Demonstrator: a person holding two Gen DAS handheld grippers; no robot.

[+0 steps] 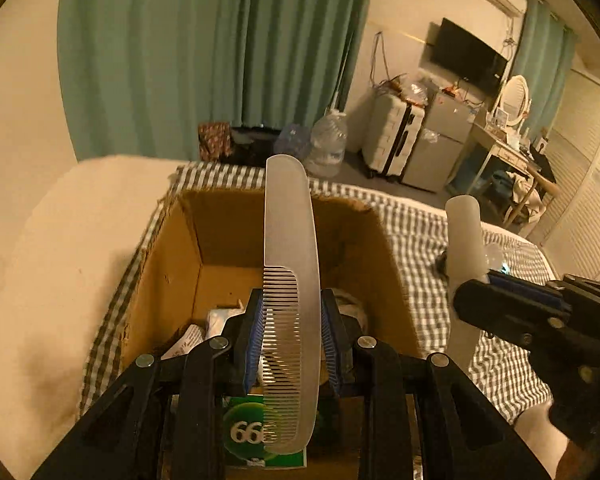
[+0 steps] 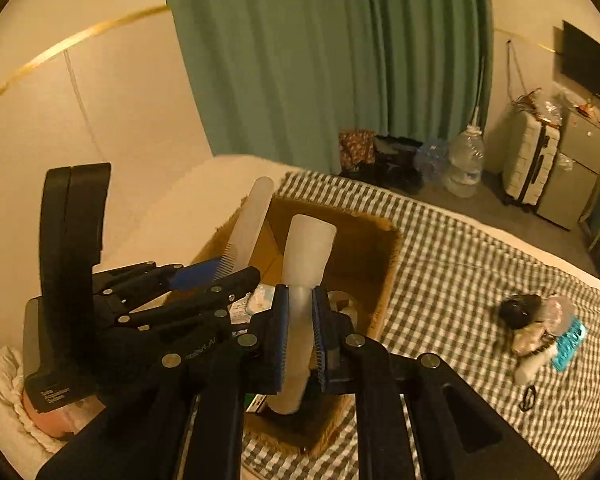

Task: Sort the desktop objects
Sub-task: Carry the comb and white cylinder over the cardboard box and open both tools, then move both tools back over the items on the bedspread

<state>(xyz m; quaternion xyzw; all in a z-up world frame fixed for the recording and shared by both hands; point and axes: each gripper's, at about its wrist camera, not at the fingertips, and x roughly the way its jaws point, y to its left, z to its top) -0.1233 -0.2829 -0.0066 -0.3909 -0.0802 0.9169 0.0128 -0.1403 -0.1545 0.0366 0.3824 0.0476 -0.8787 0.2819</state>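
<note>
Metal comb (image 1: 290, 280) clenched in my left gripper (image 1: 292, 336) — blue pads pressing on both sides of the toothed half, plain handle end pointing up and away over the cardboard box (image 1: 172, 248). Teeth face left in the left wrist view. Comb hangs above the box opening, not touching the cardboard.

My right gripper (image 2: 300, 332) is clamped on the narrow stem of a frosted white plastic piece (image 2: 306, 256); its wider flared end points up over the same box (image 2: 380, 264). I cannot tell what this item is. From the left wrist view the same white piece (image 1: 462, 232) and right gripper (image 1: 496, 300) sit to the right of the box, over the bedspread.

Box stands open on a grey-and-white checked bedspread (image 2: 460, 264). Inside it already: a green package with "66" printed on it (image 1: 244, 428), some white packets and paper, partly hidden by the fingers.

Still out on the bedspread, well apart from the box — a small heap of objects (image 2: 540, 328): something dark, something clear, a teal item, a white tube. Too blurred to name further.

Green curtain (image 2: 320, 60) behind the bed.
</note>
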